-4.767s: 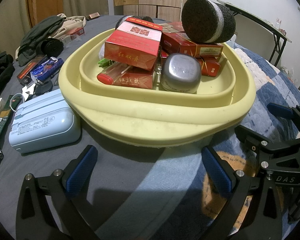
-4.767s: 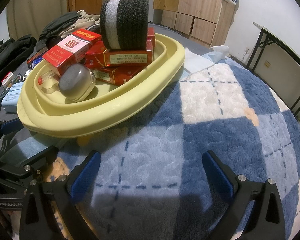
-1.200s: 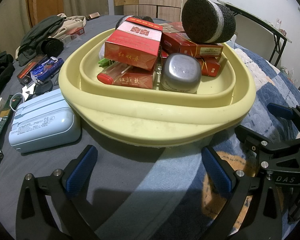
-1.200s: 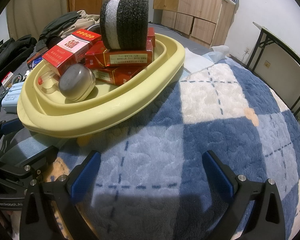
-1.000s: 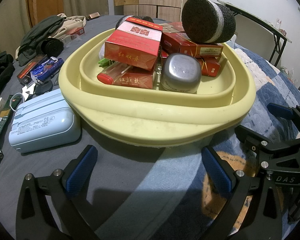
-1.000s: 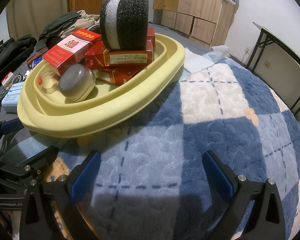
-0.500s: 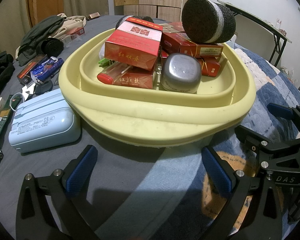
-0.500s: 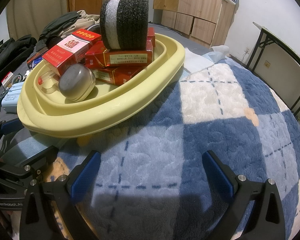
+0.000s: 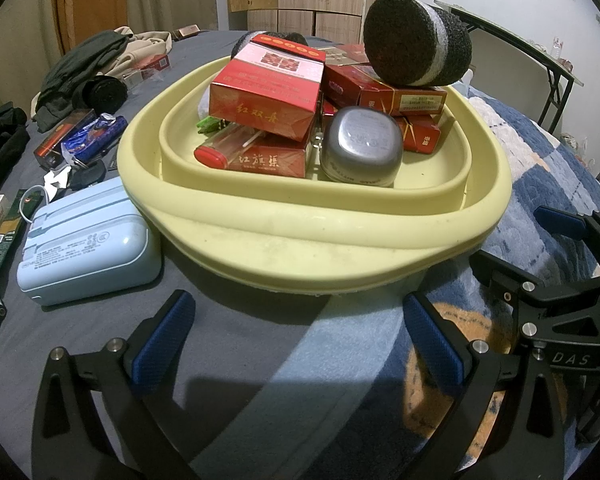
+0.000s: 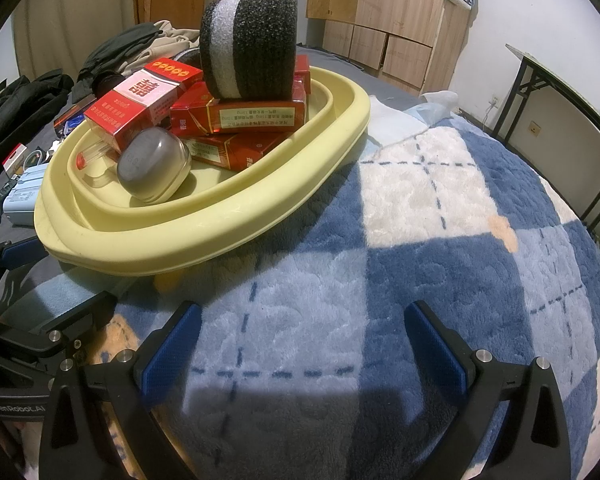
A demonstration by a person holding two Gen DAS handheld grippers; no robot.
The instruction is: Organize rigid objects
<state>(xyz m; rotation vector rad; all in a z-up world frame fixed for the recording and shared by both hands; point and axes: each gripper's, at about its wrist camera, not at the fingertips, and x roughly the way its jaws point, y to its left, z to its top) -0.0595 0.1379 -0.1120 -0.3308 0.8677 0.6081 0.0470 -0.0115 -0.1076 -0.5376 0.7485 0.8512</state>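
Pale yellow basin (image 9: 340,236) at centre; red cigarette cartons (image 9: 268,96) with gold and white lettering inside it; silver-grey rounded tin (image 9: 360,148) beside them; charcoal foam roll (image 9: 416,56) with a white band at 1 o'clock; light blue case (image 9: 84,248) at 9 o'clock; blue-and-white checked blanket (image 10: 420,220) with dashed navy lines; blue gripper pads (image 9: 162,344).
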